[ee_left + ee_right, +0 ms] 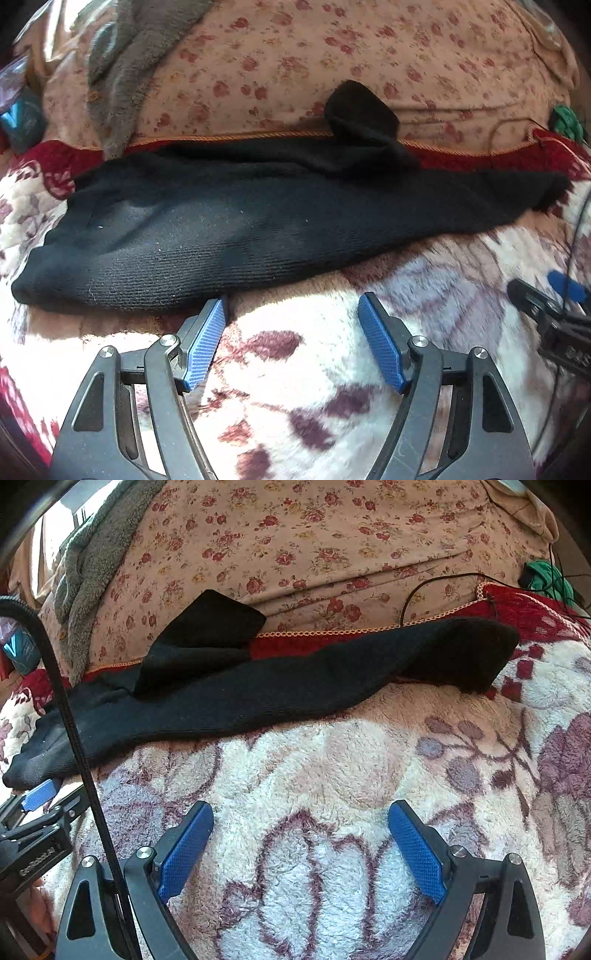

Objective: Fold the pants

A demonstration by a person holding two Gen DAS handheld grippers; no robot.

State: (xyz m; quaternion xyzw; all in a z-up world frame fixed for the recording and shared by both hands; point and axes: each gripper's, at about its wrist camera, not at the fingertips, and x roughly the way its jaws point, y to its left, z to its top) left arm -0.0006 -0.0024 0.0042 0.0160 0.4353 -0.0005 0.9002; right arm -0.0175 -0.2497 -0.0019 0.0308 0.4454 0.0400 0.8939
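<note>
Floral plush blanket point(332, 768) under us | black pants point(229, 229) lie just ahead of our left tongs point(291, 306) | both left and right tongs point(301, 816) spread wide, holding nothing

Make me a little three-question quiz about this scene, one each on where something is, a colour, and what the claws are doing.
1. Where do the black pants lie?
A. On the fleecy flowered blanket
B. On a bare wooden floor
C. Hanging from a hook

2. What colour are the claw pads?
A. Yellow
B. Blue
C. White

3. The left claw and right claw are:
A. Both clamped on the pants
B. One open, one shut
C. Both open, holding nothing

Answers: 1 A, the pants stretch across the blanket. 2 B, all pads show blue. 3 C, wide gaps, only blanket between.
</note>
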